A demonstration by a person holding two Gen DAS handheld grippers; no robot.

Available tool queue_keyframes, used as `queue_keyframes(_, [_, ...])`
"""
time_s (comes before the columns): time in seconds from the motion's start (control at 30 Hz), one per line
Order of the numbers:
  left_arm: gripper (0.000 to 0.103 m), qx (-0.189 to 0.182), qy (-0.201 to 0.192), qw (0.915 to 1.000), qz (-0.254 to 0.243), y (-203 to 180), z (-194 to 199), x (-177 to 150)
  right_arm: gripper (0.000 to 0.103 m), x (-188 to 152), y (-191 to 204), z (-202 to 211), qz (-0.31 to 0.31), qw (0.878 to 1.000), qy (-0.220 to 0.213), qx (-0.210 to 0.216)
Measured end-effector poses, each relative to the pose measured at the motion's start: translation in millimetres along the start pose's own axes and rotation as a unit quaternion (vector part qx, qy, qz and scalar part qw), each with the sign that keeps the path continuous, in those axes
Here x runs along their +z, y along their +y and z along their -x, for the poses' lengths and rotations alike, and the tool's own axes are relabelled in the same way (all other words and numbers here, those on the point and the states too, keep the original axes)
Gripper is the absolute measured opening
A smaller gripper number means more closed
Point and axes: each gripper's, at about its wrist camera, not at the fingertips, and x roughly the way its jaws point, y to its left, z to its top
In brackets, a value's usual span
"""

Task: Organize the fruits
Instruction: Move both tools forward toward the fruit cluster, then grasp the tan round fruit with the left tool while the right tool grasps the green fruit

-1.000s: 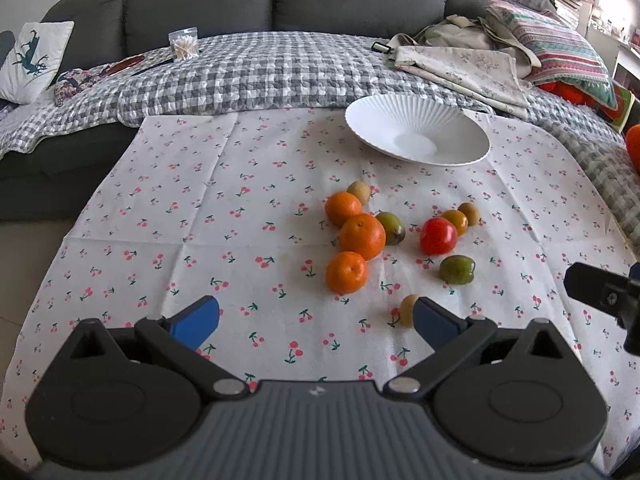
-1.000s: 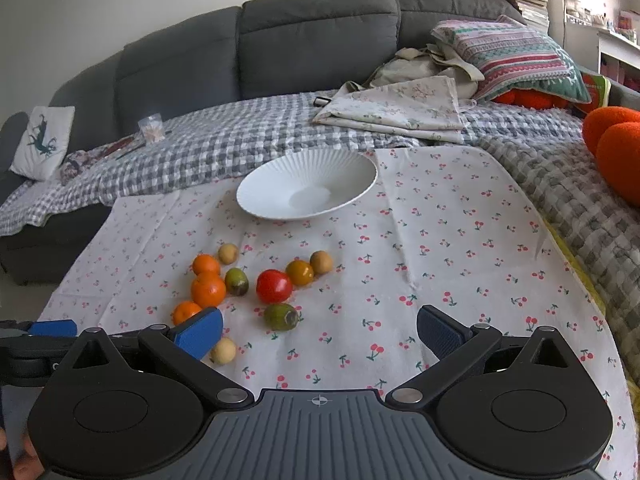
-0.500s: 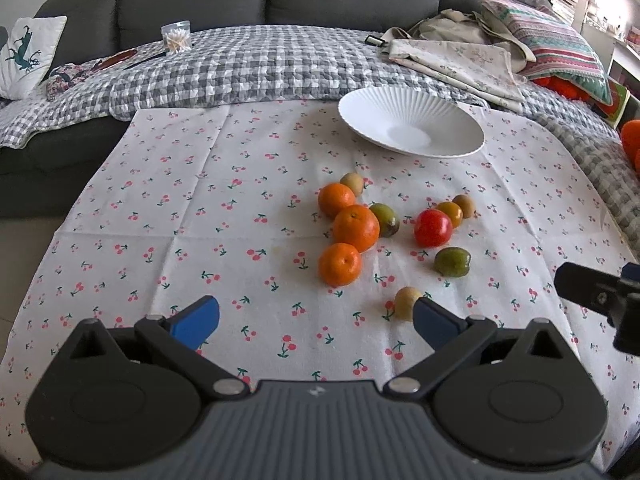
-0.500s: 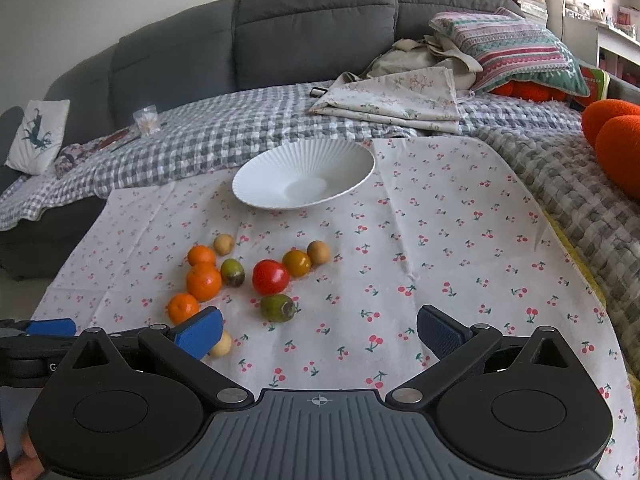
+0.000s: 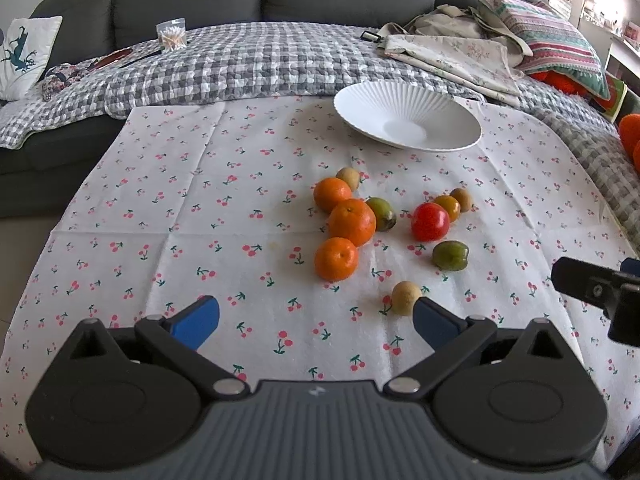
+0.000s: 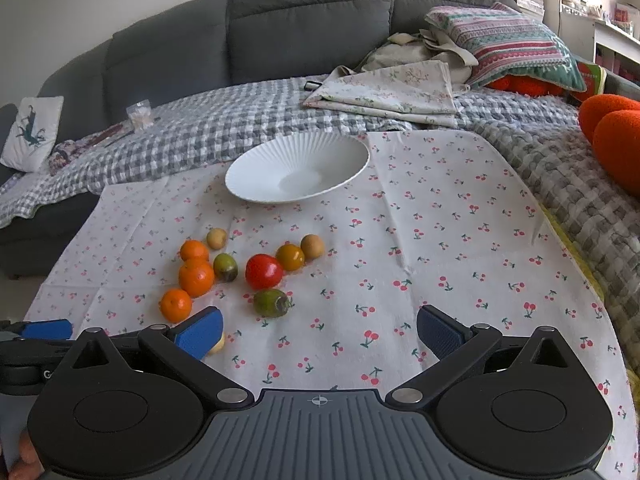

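White bowl (image 5: 408, 126) empty — fruits (image 5: 352, 222) scattered; left gripper (image 5: 316, 322), right gripper (image 6: 320, 330) both agape.

A cherry-print cloth (image 5: 224, 216) covers the surface. On it a white ribbed bowl (image 5: 408, 122) sits at one o'clock; three mandarins (image 5: 352, 222), a red tomato (image 5: 430, 221) and small green and tan fruits cluster centrally.

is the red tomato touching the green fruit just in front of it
Apart. The left wrist view shows a strip of bare cloth between the red tomato and the green fruit; the right wrist view shows the same gap.
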Motion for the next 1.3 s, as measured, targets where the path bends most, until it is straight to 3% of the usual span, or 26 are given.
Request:
queue_keyframes(0.67, [0.099, -0.017, 0.017, 0.9995, -0.020, 4.7, -17.3, -3.2, 0.103, 13.0, -12.0, -16.5, 0.000, 1.000, 0.012, -0.005])
queue_keyframes(0.83, [0.089, -0.057, 0.035, 0.9973, -0.028, -1.0, -28.6, -6.9, 0.103, 17.7, -16.3, -32.5, -0.004, 1.000, 0.021, -0.018])
queue_keyframes(1.03, [0.076, -0.103, 0.039, 0.9931, -0.042, -17.1, -41.4, -10.0, 0.103, 24.0, -13.6, -46.3, -0.012, 0.999, 0.033, 0.005])
queue_keyframes(1.2, [0.066, -0.116, 0.025, 0.9913, -0.058, -34.0, -51.4, -8.8, 0.103, 31.2, -19.1, -56.9, -0.021, 0.999, 0.036, 0.000])
queue_keyframes(1.27, [0.060, -0.114, 0.018, 0.9913, -0.063, -37.5, -54.7, -8.3, 0.103, 31.8, -23.0, -63.0, -0.033, 0.999, 0.043, 0.004])
queue_keyframes(1.3, [0.052, -0.111, 0.017, 0.9915, -0.066, -38.9, -57.1, -8.1, 0.103, 31.9, -25.1, -66.1, -0.039, 0.998, 0.048, 0.007])
